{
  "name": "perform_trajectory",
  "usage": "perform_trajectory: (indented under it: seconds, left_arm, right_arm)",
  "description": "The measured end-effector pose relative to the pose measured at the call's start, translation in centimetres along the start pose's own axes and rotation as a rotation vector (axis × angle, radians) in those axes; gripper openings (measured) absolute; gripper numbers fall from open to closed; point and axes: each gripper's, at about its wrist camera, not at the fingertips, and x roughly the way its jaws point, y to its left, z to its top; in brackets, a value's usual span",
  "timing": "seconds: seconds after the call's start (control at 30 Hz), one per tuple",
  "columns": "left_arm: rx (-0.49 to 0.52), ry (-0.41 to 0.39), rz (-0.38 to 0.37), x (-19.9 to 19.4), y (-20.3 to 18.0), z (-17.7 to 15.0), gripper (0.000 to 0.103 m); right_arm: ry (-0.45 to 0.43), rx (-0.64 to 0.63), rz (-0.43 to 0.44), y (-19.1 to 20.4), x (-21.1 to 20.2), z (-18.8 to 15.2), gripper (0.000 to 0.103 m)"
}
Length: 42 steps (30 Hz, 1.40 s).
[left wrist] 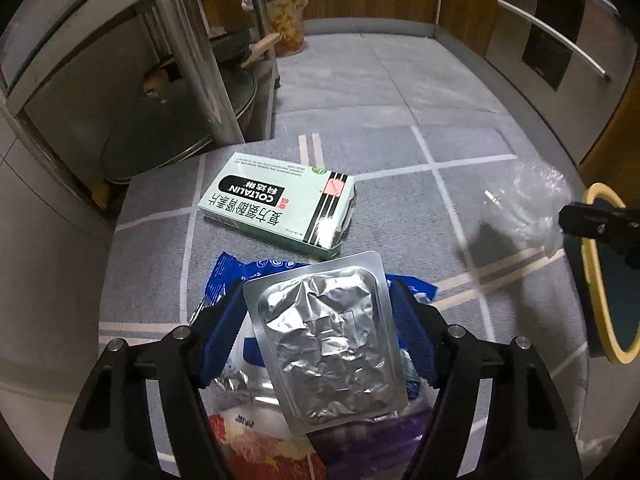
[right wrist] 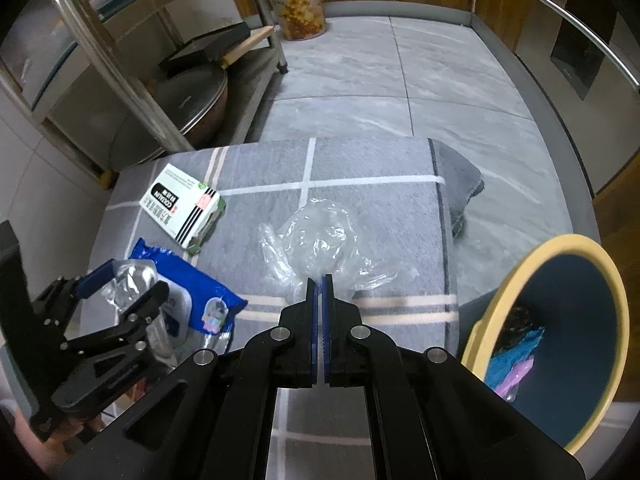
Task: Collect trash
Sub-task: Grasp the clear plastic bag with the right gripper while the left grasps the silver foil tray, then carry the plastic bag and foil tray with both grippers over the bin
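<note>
Grey checked tabletop [right wrist: 360, 200] is bearing trash while the left gripper's [left wrist: 320, 312] fingers are pinching a foil blister pack [left wrist: 326, 344] that risks slipping sideways, and the right gripper's [right wrist: 320, 280] fingers, closed on a clear plastic film [right wrist: 316, 240], are risking tearing it.

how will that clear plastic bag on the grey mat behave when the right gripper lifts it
The clear plastic bag is thin and crumpled, so it will probably hang limp and trail. It looks nearly weightless and may drift or cling. The right gripper is shut at its edge; glossy film could slip from a small pinch.
</note>
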Motion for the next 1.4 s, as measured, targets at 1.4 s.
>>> perform_trajectory:
  seconds: [1.4]
  left_arm:
    - [0.221,-0.239,-0.245,-13.2,-11.7,-1.7,0.072]
  right_arm:
    - [-0.214,0.279,-0.057,-13.1,-13.9,-9.1,0.003]
